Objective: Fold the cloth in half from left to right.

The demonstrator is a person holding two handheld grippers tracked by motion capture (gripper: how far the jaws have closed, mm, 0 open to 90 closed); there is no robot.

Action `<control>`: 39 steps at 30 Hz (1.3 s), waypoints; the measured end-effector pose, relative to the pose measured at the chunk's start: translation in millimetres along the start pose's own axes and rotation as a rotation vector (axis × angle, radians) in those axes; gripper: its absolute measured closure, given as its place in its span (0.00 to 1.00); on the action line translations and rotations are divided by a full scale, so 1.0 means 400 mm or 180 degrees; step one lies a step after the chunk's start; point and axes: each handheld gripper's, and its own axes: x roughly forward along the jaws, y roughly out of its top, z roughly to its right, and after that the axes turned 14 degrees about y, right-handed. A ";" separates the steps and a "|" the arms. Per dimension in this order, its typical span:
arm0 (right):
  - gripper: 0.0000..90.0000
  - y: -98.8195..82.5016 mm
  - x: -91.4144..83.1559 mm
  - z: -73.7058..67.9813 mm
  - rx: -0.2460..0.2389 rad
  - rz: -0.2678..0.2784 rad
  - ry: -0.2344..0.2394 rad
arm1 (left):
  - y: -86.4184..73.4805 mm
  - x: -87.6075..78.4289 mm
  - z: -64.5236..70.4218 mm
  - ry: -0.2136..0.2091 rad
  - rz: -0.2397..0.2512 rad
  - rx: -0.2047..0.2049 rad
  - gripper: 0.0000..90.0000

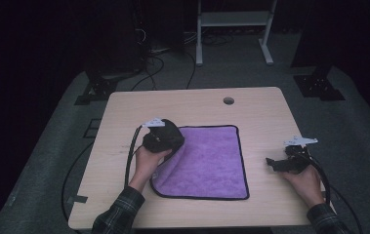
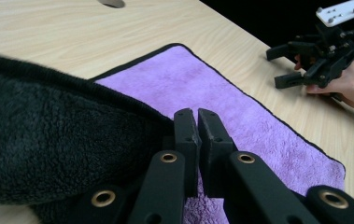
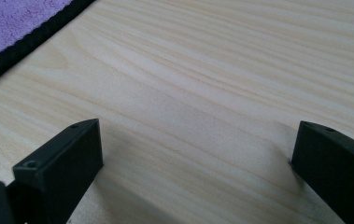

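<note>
Worktop (image 1: pixel 192 105): light wood, rectangular, with a round cable hole near the far edge.

Cloth (image 1: pixel 212 161): purple with a black border, lying flat at the middle of the worktop toward the near edge. Its left side is lifted and curled over the flat part, dark underside (image 2: pixel 48 135) facing up. The lifted edge runs from near edge to far edge, so a fold would travel across toward the right edge.

Left claw (image 2: pixel 195 122): at the cloth's left side, jaws pressed almost together and pinching the lifted edge. The flat remainder of the cloth lies ahead of it, toward the right. This hand is on the cloth.

Right claw (image 1: pixel 276 163): resting near the right edge of the worktop, well apart from the cloth's right border, jaws spread wide over bare wood with nothing between them.

Judgement: fold begun, not yet laid; the left hand is placed to carry it.
</note>
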 end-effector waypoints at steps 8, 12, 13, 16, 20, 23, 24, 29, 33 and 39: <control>0.01 0.000 0.000 0.000 0.0001 0.0000 0.0001 | 0.012 0.046 0.034 -0.0106 -0.0046 0.0054 0.96; 0.01 0.000 0.000 0.000 0.0001 0.0000 0.0000 | 0.018 0.064 0.047 -0.0150 -0.0060 0.0059 0.96; 0.01 0.000 0.000 0.000 0.0001 0.0000 0.0001 | 0.022 0.076 0.055 -0.0172 -0.0063 0.0084 0.96; 0.01 0.000 0.000 0.000 0.0001 0.0000 0.0001 | 0.028 0.093 0.069 -0.0211 -0.0079 0.0108 0.96; 0.01 0.000 0.000 0.000 0.0001 0.0000 0.0001 | 0.035 0.116 0.085 -0.0269 -0.0069 0.0112 0.96; 0.01 0.000 0.000 0.000 0.0001 0.0000 0.0001 | 0.039 0.136 0.097 -0.0300 -0.0074 0.0109 0.97; 0.01 0.000 0.000 0.000 0.0001 0.0000 0.0001 | 0.041 0.142 0.101 -0.0309 -0.0080 0.0112 0.96; 0.01 0.000 0.000 0.000 0.0001 0.0000 0.0001 | 0.051 0.173 0.119 -0.0376 -0.0080 0.0134 0.97; 0.01 0.000 0.000 0.000 0.0001 0.0000 0.0002 | 0.061 0.198 0.135 -0.0441 -0.0092 0.0151 0.96; 0.01 0.000 0.000 0.000 0.0001 0.0000 0.0001 | 0.069 0.236 0.164 -0.0552 -0.0091 0.0156 0.97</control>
